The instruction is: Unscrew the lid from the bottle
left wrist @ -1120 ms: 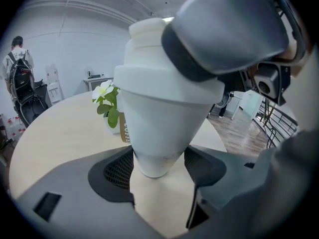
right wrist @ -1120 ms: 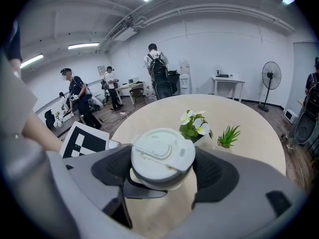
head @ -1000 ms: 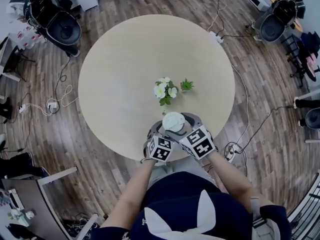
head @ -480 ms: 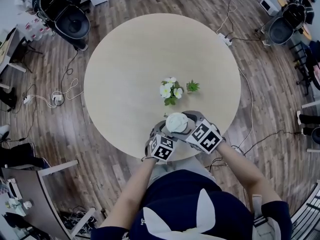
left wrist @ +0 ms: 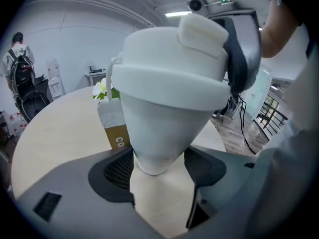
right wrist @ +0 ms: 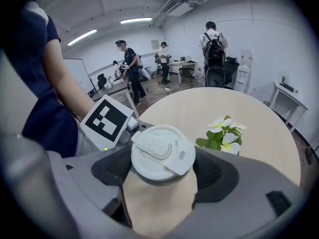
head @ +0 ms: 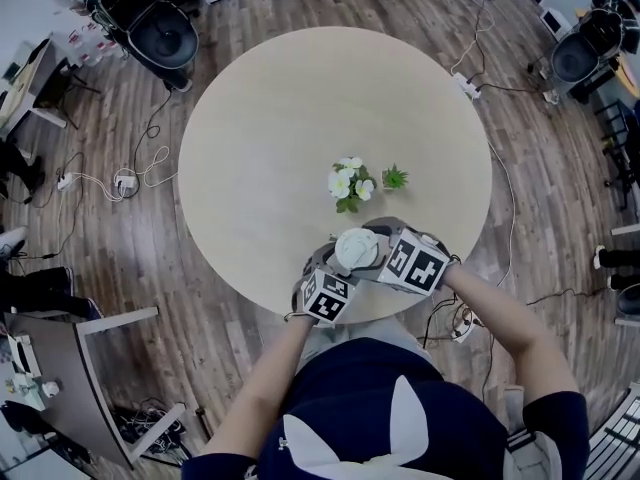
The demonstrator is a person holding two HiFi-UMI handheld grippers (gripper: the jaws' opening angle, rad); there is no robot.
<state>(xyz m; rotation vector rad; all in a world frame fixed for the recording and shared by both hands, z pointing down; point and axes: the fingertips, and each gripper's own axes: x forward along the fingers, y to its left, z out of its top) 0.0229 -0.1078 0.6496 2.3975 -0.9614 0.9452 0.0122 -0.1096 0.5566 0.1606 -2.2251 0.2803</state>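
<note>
a: head view first. what's different from a second ago?
b: the right gripper [head: 372,248] has rolled round on the lid [head: 357,247]. its marker cube [head: 415,263] sat below and right of the lid, and now it's out to the right, with the forearm swung outward. the left gripper [head: 335,268] hasn't budged. the bottle [head: 350,260] stands where it stood, at the near edge of the round table [head: 270,128], just this side of the flowers [head: 350,182].
a: so a turn is going into the lid?
b: i'd judge so, one stroke of the unscrewing. the lid's still seated, with no gap i can see.
a: left gripper view?
b: the left gripper [left wrist: 157,167] is clenched on the narrow foot of the bottle [left wrist: 159,128], a pad against each side, and the bottle is upright. the gripper slants downward from the near side. the lid [left wrist: 172,71] sits above, with the right gripper [left wrist: 240,49] wrapped on its far side.
a: and the right gripper view?
b: the right gripper [right wrist: 162,172] comes in from above at a steep slant. its jaws are spread wide but grasping the lid [right wrist: 162,152], a pad touching each side of the rim. the lid's flap is closed. the wrist looks well turned, so i'd expect a regrip before the next twist.
</note>
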